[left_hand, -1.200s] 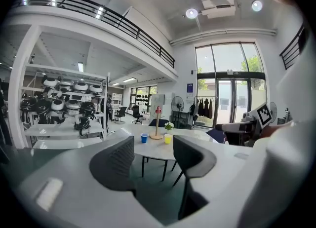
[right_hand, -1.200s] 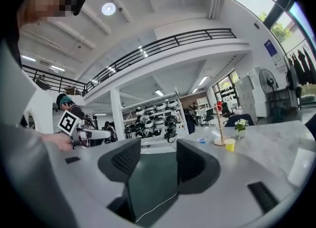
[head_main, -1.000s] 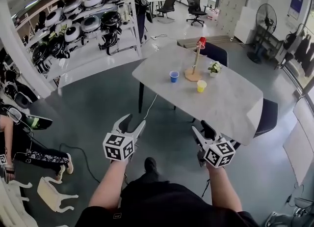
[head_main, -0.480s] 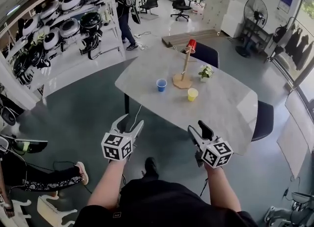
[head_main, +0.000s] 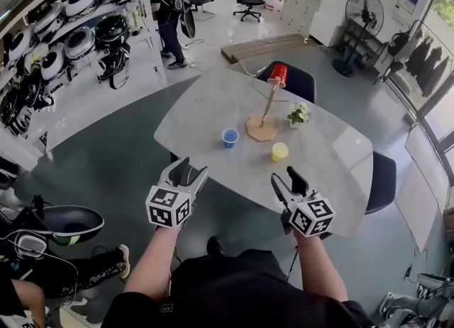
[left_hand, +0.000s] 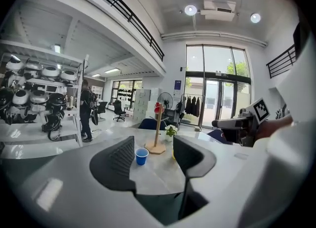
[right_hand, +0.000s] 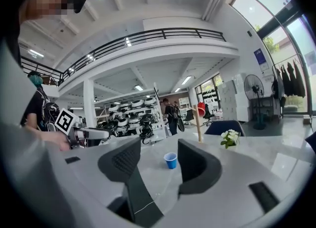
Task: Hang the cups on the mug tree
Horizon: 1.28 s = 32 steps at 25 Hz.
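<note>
On the grey table stands a wooden mug tree with a red cup hung at its top. To its left a blue cup stands upright, and a yellow cup stands in front of it. My left gripper and right gripper are both open and empty, level at the table's near edge. Between the jaws of the left gripper I see the blue cup and the mug tree. The right gripper also frames the blue cup.
A small potted plant stands right of the tree. Dark chairs stand at the table's far and right sides. Shelves of helmets line the left wall, with a person beside them. A helmet lies on the floor at left.
The table has come much closer. Both grippers have moved forward from over the floor to the table's near edge. Their jaws look the same.
</note>
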Available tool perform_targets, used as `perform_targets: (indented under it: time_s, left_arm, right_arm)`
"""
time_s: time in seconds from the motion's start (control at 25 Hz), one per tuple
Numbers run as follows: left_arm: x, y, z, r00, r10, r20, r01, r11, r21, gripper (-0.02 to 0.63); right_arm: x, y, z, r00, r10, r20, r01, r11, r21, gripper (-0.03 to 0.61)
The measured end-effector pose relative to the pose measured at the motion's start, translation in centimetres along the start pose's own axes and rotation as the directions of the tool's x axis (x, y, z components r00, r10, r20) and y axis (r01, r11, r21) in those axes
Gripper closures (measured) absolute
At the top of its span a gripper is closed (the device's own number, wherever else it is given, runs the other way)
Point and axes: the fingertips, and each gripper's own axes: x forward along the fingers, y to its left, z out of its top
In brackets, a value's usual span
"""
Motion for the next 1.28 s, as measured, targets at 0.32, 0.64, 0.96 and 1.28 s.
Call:
perform_targets:
  time_s: [0.32, 0.64, 0.96, 1.28]
  left_arm:
    - [6.2, -0.1, 0.6, 0.999, -0.026, -0.027, 0.025, 0.999, -0.02, 0.38]
    - [11.2, -2.3, 1.3, 0.999, -0.005, -0.041, 0.003, 1.0, -0.026, 0.38]
    - [14.7, -2.1, 0.1, 0.998, -0.013, -0.063, 0.009, 0.998, -0.062, 0.38]
    - [18.2, -0.9, -3.0, 0.993, -0.037, -0.113, 0.028, 0.996, -0.082, 0.38]
  right_arm:
    - [1.7, -4.9, -0.2, 0.999, -0.03, -0.015, 0.03, 1.0, -0.005, 0.331]
    - [2.7, -10.5, -2.6, 0.996, -0.009, -0.093, 0.008, 1.0, -0.012, 0.301]
    - [5.5, -13.3, -6.0, 0.984, -0.023, -0.177, 0.023, 1.0, -0.005, 0.296]
    - [9.3, -15.9, -7.9, 0.985, -0.011, -0.174, -0.002, 0.997, -0.074, 0.261]
